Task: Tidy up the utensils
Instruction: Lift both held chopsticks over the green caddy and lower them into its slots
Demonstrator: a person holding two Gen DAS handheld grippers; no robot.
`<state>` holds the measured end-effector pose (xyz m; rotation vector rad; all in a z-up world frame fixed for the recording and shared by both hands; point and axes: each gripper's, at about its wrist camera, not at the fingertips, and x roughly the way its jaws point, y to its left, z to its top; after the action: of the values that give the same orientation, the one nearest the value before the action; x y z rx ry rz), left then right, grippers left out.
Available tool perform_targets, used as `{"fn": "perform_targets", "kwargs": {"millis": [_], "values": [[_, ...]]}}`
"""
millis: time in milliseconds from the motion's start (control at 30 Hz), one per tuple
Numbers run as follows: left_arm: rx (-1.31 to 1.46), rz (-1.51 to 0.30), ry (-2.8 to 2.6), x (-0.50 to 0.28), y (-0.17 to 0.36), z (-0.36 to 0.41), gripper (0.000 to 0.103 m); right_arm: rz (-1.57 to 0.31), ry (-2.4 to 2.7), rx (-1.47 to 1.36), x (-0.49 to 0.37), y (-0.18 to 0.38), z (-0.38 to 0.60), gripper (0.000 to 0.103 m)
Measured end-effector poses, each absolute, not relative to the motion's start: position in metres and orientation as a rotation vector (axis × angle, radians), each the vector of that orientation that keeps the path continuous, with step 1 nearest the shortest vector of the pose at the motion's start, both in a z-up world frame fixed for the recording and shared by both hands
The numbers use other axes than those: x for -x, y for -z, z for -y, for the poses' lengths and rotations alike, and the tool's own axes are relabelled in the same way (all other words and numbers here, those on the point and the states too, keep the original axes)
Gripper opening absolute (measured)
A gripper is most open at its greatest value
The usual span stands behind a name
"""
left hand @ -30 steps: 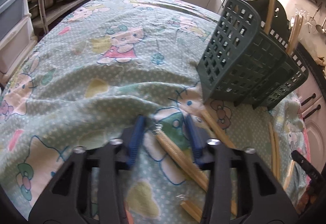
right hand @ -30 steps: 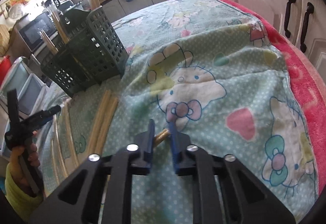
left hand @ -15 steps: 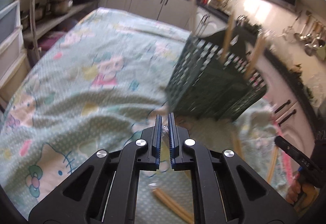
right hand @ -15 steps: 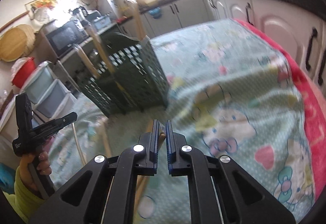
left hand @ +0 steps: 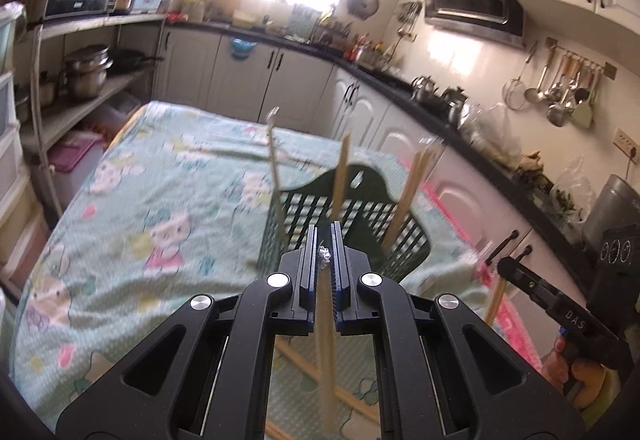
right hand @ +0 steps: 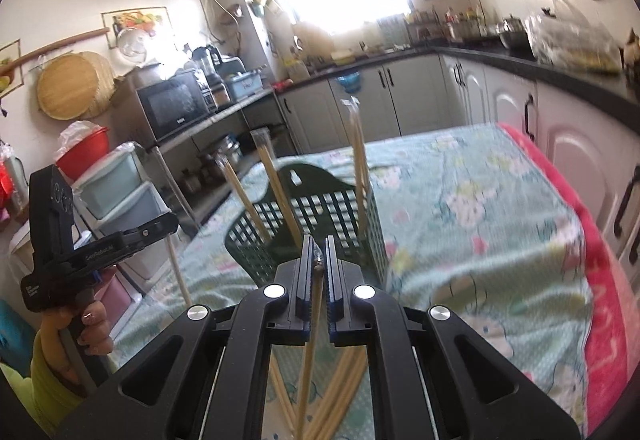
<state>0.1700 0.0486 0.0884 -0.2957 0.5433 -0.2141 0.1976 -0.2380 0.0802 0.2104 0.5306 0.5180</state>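
Left gripper [left hand: 324, 240] fingers pinch a chopstick pair [left hand: 326, 344]; right gripper [right hand: 318, 254] pinches another [right hand: 310, 352], both raised near the green basket [left hand: 348, 224] on the bench [left hand: 160, 199]. Handles read "DAS", "GenRobot.AI"

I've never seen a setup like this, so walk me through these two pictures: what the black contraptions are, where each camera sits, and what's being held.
There is no robot here. A person holds a hand-operated gripper in each hand, and a fisheye camera on each looks forward along its two fingers.

The left wrist view shows the left gripper, shut on a pair of wrapped chopsticks hanging below it. The right wrist view shows the right gripper, shut on another pair.

Ahead stands a dark green perforated utensil basket with several chopsticks upright in it, on a table under a cartoon-cat cloth. More chopsticks lie loose on the cloth. Each view also catches the other gripper at its edge.
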Motion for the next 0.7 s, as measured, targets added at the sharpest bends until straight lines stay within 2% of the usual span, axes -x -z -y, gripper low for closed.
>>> {"fn": "perform_targets", "kwargs": {"millis": [700], "values": [[0.264,-0.384,0.321,-0.178,-0.167,-0.029,0.002,-0.332,-0.551,-0.211,-0.202,-0.147,0.228,0.006]]}}
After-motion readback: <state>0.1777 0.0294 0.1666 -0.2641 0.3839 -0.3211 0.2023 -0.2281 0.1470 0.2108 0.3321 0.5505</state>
